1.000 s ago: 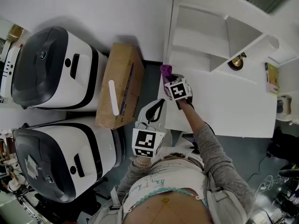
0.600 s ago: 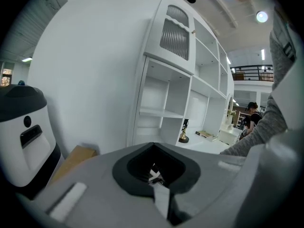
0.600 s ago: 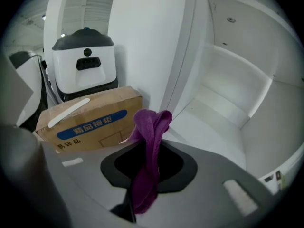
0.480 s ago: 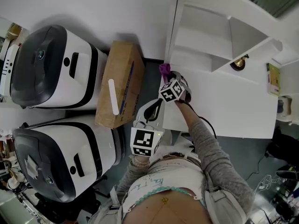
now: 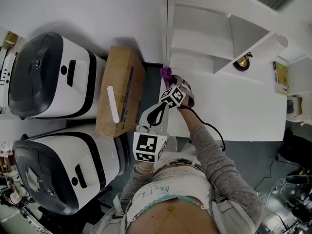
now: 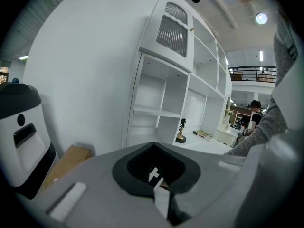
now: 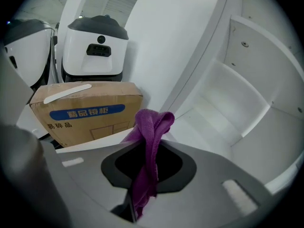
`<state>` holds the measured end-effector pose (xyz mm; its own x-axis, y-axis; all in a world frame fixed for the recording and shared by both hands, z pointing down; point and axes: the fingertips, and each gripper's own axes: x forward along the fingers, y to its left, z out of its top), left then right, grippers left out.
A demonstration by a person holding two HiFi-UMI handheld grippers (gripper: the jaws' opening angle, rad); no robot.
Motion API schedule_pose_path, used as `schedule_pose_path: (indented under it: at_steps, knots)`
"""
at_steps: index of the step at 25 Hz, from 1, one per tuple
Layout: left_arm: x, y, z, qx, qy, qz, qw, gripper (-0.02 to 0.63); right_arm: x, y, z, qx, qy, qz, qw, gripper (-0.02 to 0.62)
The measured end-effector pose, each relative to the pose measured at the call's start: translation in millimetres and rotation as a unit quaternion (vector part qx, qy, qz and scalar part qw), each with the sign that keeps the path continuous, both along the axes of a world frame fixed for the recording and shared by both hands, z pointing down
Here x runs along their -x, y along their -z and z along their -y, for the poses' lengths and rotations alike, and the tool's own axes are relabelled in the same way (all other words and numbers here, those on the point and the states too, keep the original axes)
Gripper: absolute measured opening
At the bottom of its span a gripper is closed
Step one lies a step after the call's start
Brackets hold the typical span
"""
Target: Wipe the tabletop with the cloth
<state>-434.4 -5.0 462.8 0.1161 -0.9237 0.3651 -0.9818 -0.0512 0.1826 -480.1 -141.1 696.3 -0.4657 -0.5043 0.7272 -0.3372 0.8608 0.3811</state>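
Observation:
A purple cloth (image 5: 165,73) hangs bunched at the far left corner of the white tabletop (image 5: 239,111), just in front of the shelf unit. My right gripper (image 5: 168,80) is shut on it, and in the right gripper view the cloth (image 7: 153,122) sticks up past the closed jaws of that gripper (image 7: 148,150), over the table's edge. My left gripper (image 5: 154,115) hovers off the table's left edge, nearer to me. In the left gripper view that gripper (image 6: 154,151) has its jaws pressed together with nothing between them.
A cardboard box (image 5: 119,89) stands on the floor left of the table, beside two large white-and-black machines (image 5: 53,74) (image 5: 63,165). The white shelf unit (image 5: 204,33) holds a small brass figure (image 5: 242,61). A book (image 5: 279,79) lies at the right. A black cable (image 5: 210,130) trails over the table.
My right gripper with the cloth has shifted slightly left along the table's left edge and turned its marker cube. The left gripper has hardly moved.

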Motion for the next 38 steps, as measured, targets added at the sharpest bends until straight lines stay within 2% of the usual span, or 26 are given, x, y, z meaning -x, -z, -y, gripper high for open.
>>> schedule_pose_path:
  at_steps: [38]
  knots:
    - [-105.2, -5.1, 42.4, 0.019, -0.042, 0.002, 0.9989, 0.002, -106.7, -2.2, 40.2, 0.033, -0.031, 0.007, 0.999, 0.069]
